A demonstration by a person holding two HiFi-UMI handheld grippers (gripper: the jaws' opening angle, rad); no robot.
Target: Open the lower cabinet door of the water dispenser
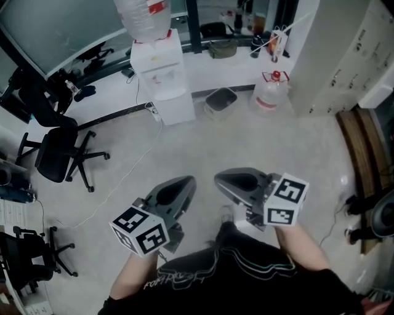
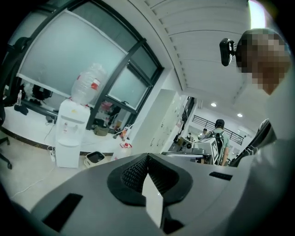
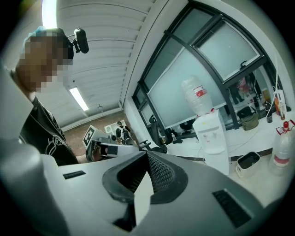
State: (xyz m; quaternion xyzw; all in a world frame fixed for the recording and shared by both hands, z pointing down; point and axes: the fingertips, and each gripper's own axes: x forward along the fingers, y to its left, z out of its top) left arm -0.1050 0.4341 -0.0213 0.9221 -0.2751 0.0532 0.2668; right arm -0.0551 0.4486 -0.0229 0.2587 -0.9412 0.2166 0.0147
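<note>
The white water dispenser stands at the far wall with a clear bottle on top. Its lower cabinet door is closed. Both grippers are held low in front of the person, well short of the dispenser and pointing toward it. The left gripper has its jaws together with nothing between them. The right gripper is shut and empty too. The left gripper view shows the dispenser far off at the left beyond the left gripper. In the right gripper view the dispenser stands right of the right gripper.
A grey bin and a floor water jug sit right of the dispenser. A cable trails across the floor from it. Black office chairs stand at the left, white cabinets at the right.
</note>
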